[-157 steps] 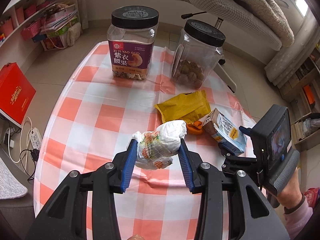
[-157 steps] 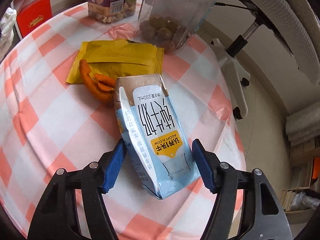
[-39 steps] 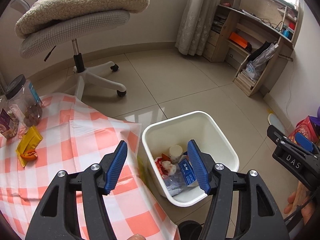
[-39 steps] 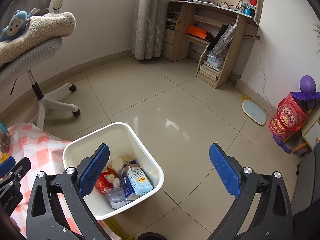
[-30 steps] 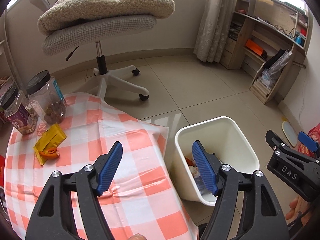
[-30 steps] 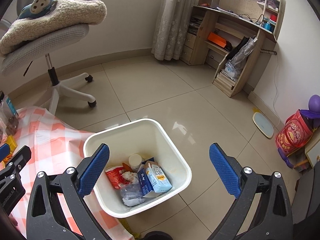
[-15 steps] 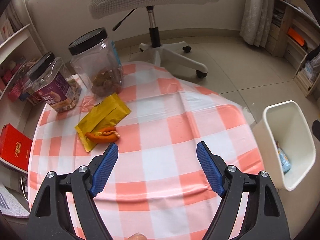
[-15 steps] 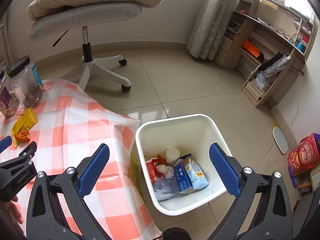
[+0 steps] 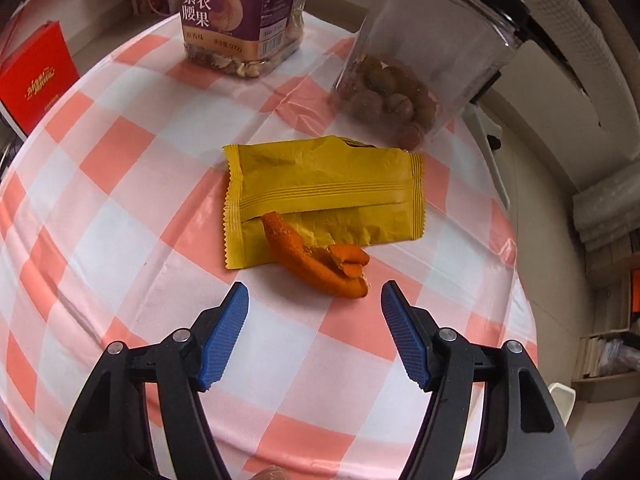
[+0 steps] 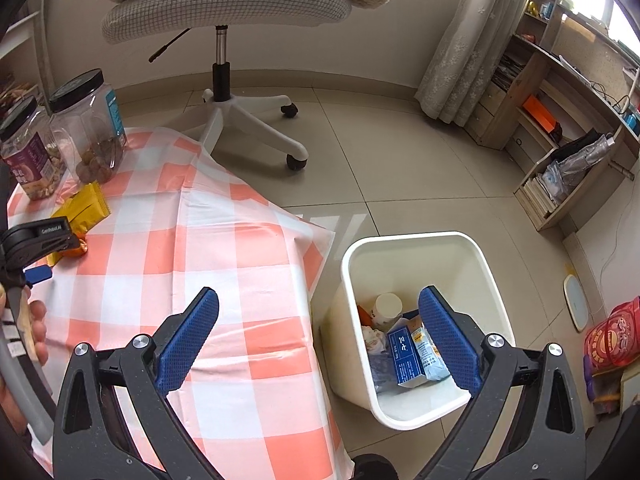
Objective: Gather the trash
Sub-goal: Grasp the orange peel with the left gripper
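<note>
An orange peel [image 9: 320,264] lies on the checked tablecloth [image 9: 120,216], partly on a yellow snack wrapper [image 9: 320,188]. My left gripper [image 9: 314,304] is open and empty, just short of the peel, fingers either side of it. My right gripper [image 10: 318,320] is open and empty, above the table's edge and the white trash bin [image 10: 404,248] on the floor. The bin holds a blue milk carton [image 10: 416,352], a cup and other trash. The wrapper [image 10: 86,204] and the left gripper [image 10: 36,240] also show in the right wrist view.
Two clear jars with black lids stand behind the wrapper: a purple-labelled nut jar [image 9: 236,16] and a jar of round nuts [image 9: 404,64]. An office chair [image 10: 236,40] stands past the table. A red box [image 9: 32,76] is on the left. Shelves [image 10: 560,136] line the far wall.
My left gripper has swung from over the bin back to the table and come down close to the peel and wrapper. My right gripper has drifted left, still open above the bin.
</note>
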Action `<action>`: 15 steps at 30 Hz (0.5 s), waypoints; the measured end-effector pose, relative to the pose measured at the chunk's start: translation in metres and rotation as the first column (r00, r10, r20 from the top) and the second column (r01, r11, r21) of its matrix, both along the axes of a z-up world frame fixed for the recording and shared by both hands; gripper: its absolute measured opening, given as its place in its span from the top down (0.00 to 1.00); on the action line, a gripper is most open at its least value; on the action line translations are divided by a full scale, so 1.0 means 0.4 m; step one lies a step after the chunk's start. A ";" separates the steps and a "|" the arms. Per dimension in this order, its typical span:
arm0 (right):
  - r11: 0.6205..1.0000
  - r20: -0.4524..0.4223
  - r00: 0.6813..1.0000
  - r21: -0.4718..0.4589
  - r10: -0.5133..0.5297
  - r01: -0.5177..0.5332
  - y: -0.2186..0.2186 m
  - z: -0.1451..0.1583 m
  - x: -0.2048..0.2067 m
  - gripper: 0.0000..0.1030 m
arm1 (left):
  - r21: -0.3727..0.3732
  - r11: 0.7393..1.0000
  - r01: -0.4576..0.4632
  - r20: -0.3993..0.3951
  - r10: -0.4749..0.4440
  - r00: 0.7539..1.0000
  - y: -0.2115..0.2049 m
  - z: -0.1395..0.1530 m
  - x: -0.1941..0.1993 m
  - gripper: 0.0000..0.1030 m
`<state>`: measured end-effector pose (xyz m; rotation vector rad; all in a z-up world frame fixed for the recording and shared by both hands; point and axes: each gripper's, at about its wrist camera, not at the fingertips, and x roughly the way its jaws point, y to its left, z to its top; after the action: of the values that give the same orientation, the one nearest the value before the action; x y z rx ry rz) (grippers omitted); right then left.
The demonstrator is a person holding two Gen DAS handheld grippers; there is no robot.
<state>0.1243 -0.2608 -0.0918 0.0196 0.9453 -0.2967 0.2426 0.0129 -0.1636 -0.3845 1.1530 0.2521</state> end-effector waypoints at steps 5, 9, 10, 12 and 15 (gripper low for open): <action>1.000 -0.008 1.000 0.008 0.002 -0.002 -0.002 -0.004 0.007 0.07 | -0.048 0.999 0.020 -0.016 -0.021 1.000 0.005 -0.009 0.028 0.76; 0.998 0.002 1.000 0.059 0.001 -0.001 0.003 -0.006 0.012 0.07 | -0.013 0.996 0.089 -0.021 -0.089 0.996 0.008 0.010 0.001 0.86; 0.996 0.002 1.000 0.088 0.005 -0.006 0.008 -0.007 0.014 0.07 | -0.006 0.994 0.106 -0.023 -0.106 0.994 0.016 0.019 -0.010 0.86; 0.990 0.019 0.999 0.136 0.041 -0.044 0.031 -0.006 0.020 0.07 | 0.008 0.991 0.136 -0.021 -0.136 0.991 0.032 0.047 -0.047 0.86; 0.977 0.053 0.987 0.144 0.153 -0.159 0.101 -0.005 0.035 0.07 | 0.020 0.987 0.160 -0.013 -0.160 0.987 0.081 0.101 -0.105 0.86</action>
<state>0.1384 -0.2205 -0.0936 0.0866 0.9203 -0.0799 0.2007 0.0452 -0.1233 -0.2707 1.1849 0.1262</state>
